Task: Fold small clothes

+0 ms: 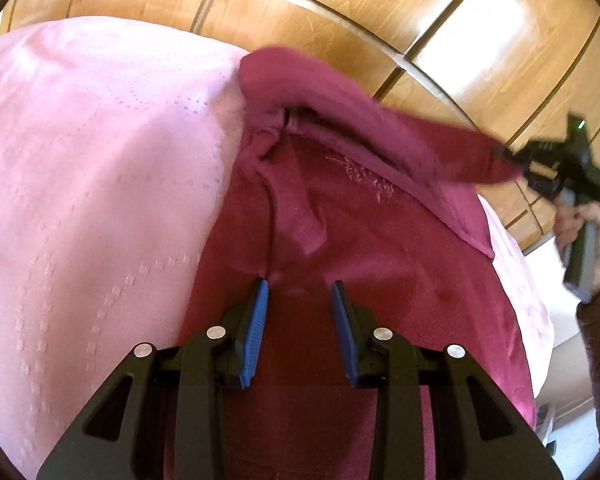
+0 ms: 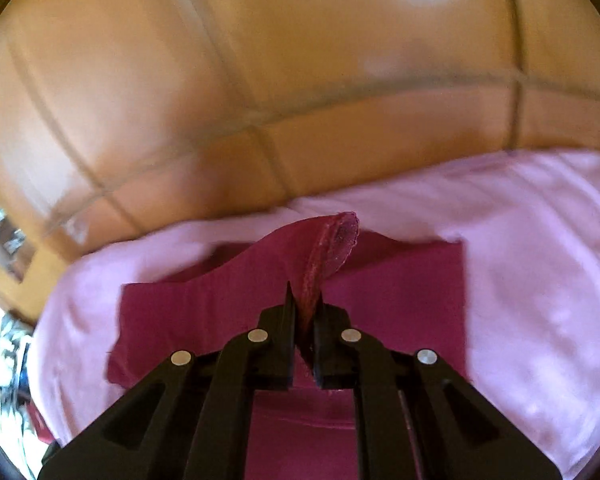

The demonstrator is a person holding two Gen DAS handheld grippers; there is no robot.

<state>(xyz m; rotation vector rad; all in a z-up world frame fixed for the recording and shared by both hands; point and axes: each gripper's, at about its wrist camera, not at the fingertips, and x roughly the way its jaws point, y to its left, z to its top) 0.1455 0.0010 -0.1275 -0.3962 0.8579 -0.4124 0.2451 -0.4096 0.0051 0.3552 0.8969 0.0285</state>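
A maroon garment [image 1: 360,248] lies spread on a pink bedsheet [image 1: 92,168]. My left gripper [image 1: 300,292] is open, its blue pads just above the garment's near part, holding nothing. My right gripper [image 1: 518,164] is at the far right of the left wrist view, shut on the garment's sleeve end and holding it lifted and stretched off the bed. In the right wrist view the right gripper [image 2: 304,300] is shut on a strip of the maroon cloth [image 2: 332,248], with the rest of the garment [image 2: 220,296] flat below.
Wooden wardrobe panels [image 1: 440,20] stand behind the bed. The pink sheet [image 2: 540,272] spreads wide to the right. The bed's edge drops off at the right [image 1: 540,320]. Clutter [image 2: 8,240] shows at the far left beyond the bed.
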